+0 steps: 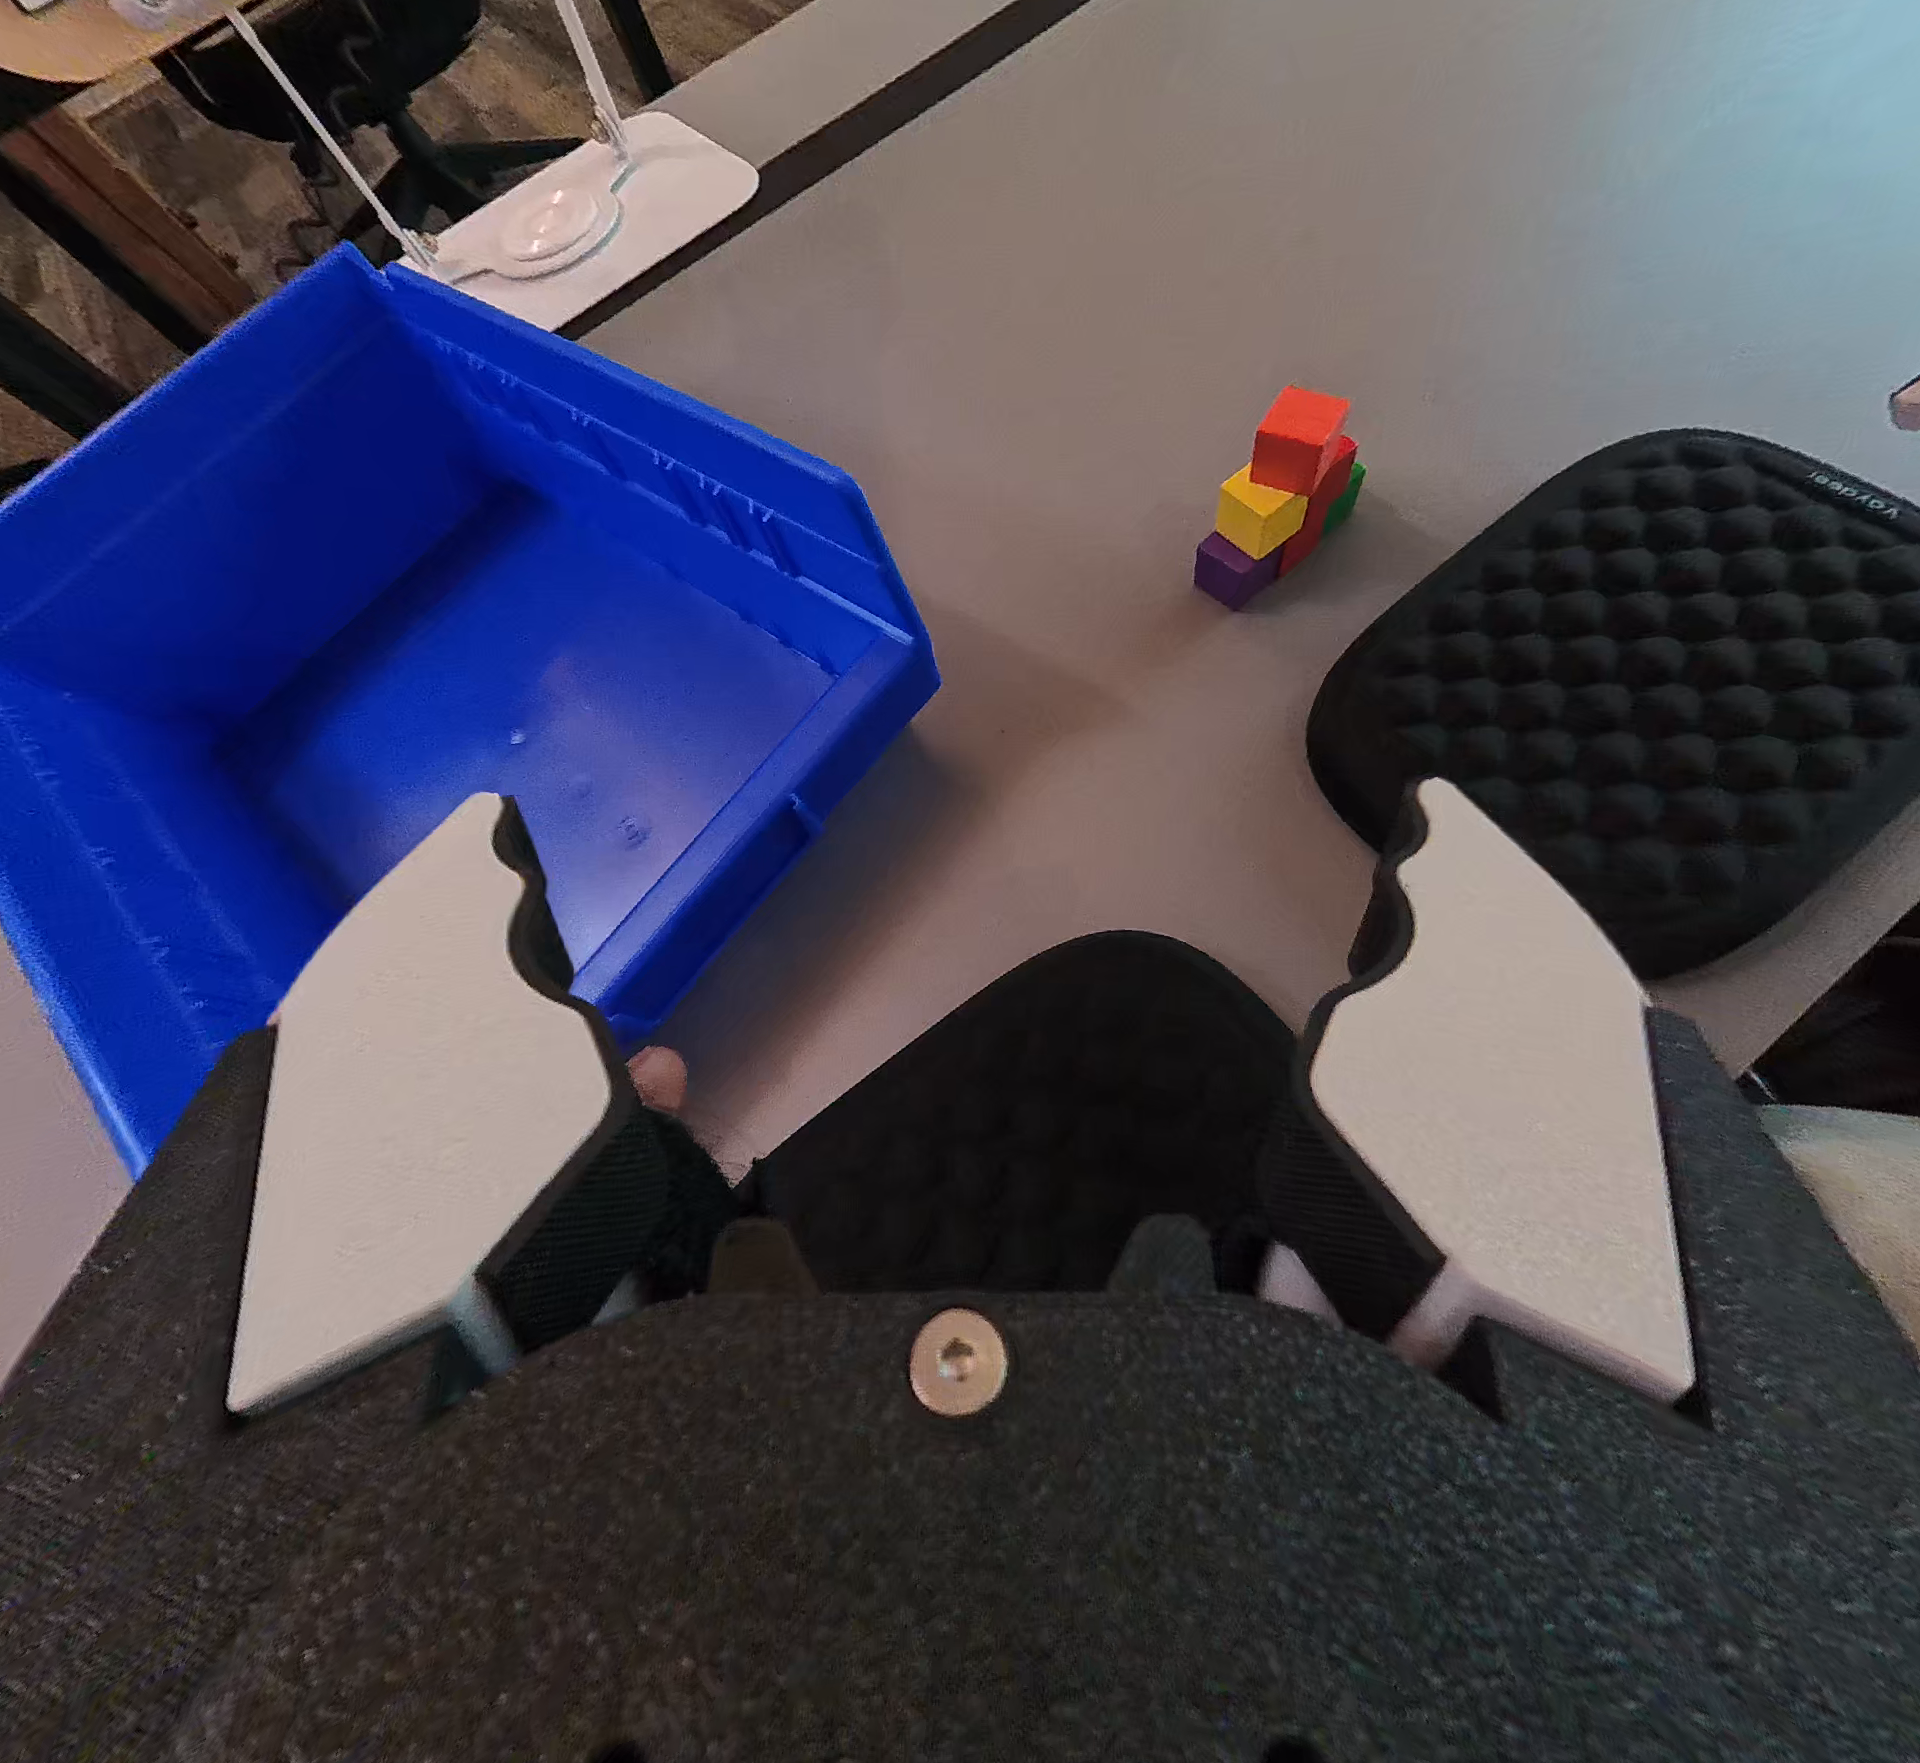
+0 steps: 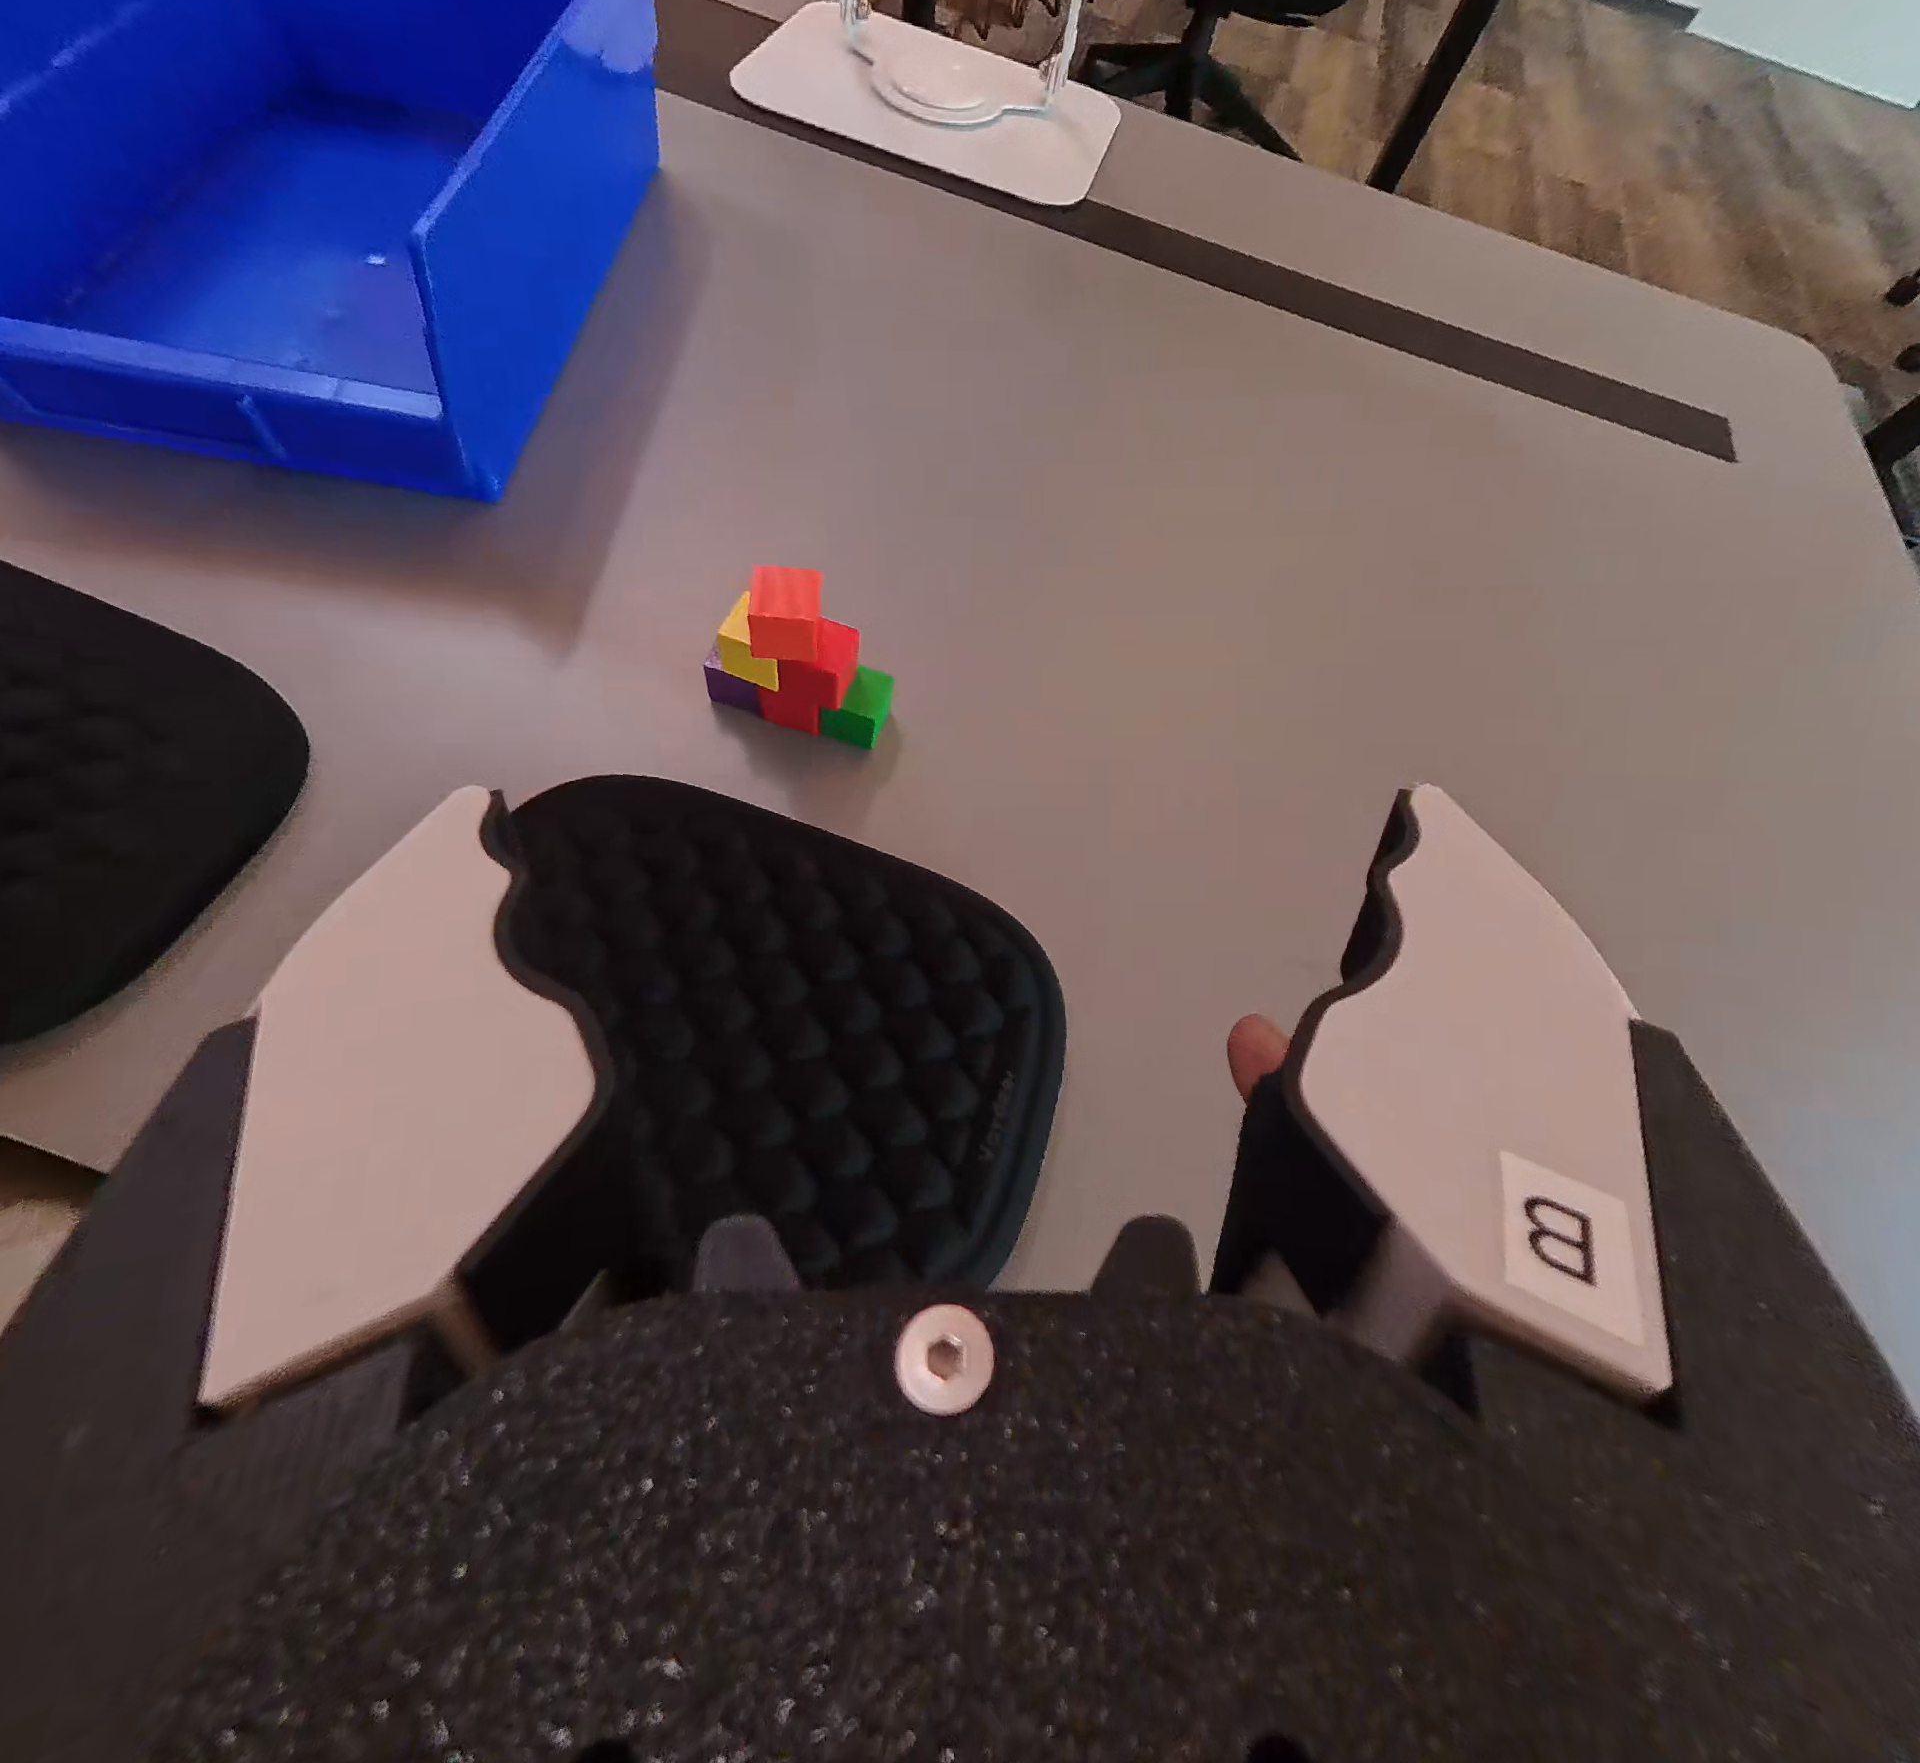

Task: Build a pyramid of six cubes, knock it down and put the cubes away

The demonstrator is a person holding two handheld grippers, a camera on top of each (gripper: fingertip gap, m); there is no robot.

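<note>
Your left gripper [image 1: 961,809] and right gripper [image 2: 945,809] match: grainy black bodies, one silver hex screw each, pale grey fingers edged in wavy black. Your right finger [image 2: 1507,1121] carries a white lettered sticker.

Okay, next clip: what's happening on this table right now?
A person holds two handheld grippers above a grey table. The six-cube pyramid stands finished: purple, red and green at the bottom, yellow and red above, an orange-red cube on top. Neither the left gripper nor the right gripper holds anything; both are open and back from the stack, over the black textured pads. The blue bin sits empty to the left, so knocking down and putting away are not yet done.
</note>
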